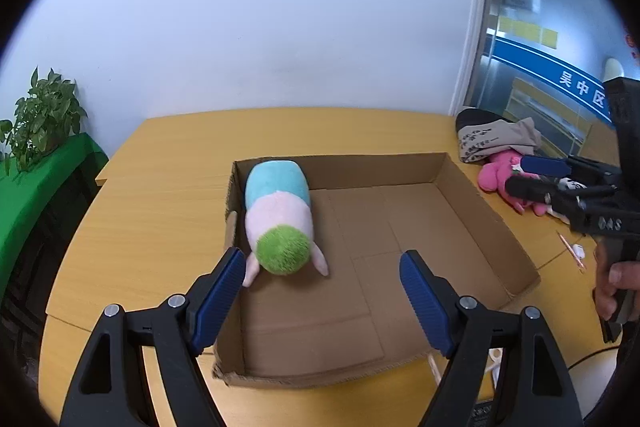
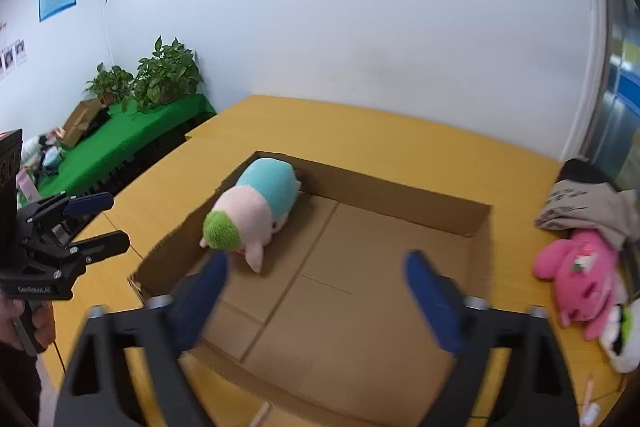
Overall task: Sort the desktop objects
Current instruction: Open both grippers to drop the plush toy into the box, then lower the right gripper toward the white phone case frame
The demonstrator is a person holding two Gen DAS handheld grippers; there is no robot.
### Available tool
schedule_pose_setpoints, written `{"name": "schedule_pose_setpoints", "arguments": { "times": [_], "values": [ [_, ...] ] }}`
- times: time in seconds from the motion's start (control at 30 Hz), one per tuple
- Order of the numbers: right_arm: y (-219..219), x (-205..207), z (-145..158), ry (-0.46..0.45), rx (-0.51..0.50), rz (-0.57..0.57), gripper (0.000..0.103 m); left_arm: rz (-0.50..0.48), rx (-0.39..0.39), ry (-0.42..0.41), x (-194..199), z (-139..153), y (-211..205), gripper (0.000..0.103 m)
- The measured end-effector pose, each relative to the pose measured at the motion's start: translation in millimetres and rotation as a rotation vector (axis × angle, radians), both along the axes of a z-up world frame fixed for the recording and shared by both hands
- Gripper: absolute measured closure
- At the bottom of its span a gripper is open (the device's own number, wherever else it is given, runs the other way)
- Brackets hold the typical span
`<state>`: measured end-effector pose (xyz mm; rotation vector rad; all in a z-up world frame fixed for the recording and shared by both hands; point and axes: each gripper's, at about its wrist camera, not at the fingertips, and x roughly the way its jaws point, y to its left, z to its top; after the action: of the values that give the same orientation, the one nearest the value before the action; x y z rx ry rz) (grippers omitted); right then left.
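A shallow cardboard box (image 1: 472,203) (image 2: 476,215) sits on the yellow wooden table (image 1: 160,211) (image 2: 360,131). A blue, pink and green plush toy (image 1: 280,215) (image 2: 252,211) lies inside it against the left wall. My left gripper (image 1: 322,291) is open and empty over the box's near left part; it also shows in the right wrist view (image 2: 102,221). My right gripper (image 2: 316,291) is open and empty over the box's near edge; it also shows in the left wrist view (image 1: 532,175). A pink plush (image 1: 504,179) (image 2: 576,275) lies on the table right of the box.
A grey and black cloth heap (image 1: 492,135) (image 2: 588,195) lies behind the pink plush. A white toy (image 2: 620,335) lies beside it. A thin stick (image 1: 572,251) and a white cable lie at the right. A green-covered side table with plants (image 1: 44,119) (image 2: 160,75) stands left.
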<state>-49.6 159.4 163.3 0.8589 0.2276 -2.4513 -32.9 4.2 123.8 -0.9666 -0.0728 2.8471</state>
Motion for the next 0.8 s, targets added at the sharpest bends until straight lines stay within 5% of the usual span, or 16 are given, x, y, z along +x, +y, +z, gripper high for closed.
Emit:
{"name": "schedule_pose_setpoints", "arguments": {
  "times": [0.03,0.07,0.1,0.17,0.2,0.23,0.27,0.8],
  "values": [
    [7.4,9.6,4.0,0.008,0.015,-0.015,0.058,-0.007,0.011,0.002,4.5,0.3,2.1,0.063],
    [12.9,15.2,4.8,0.006,0.019,-0.025,0.065,-0.011,0.021,0.0,6.7,2.2,4.5,0.078],
    [19.1,21.0,6.2,0.0,0.019,-0.034,0.065,-0.012,0.026,-0.002,7.4,3.7,4.9,0.078],
    [30.0,31.0,6.3,-0.003,0.022,-0.052,0.059,0.003,0.022,0.003,9.9,5.0,8.1,0.067],
    [34.4,34.9,3.5,-0.014,0.021,-0.057,0.034,0.014,0.016,0.002,9.8,5.7,9.8,0.057],
    [40.6,39.6,-0.1,-0.035,0.016,-0.06,0.02,0.022,0.016,-0.001,11.0,6.3,11.5,0.032],
    [45.6,44.5,-3.3,-0.045,0.009,-0.062,0.003,0.025,0.018,0.002,10.9,7.3,12.3,0.021],
    [91.3,118.0,-42.3,-0.135,-0.038,-0.069,0.003,0.01,0.067,-0.057,33.9,-21.0,27.2,0.021]
  ]
}}
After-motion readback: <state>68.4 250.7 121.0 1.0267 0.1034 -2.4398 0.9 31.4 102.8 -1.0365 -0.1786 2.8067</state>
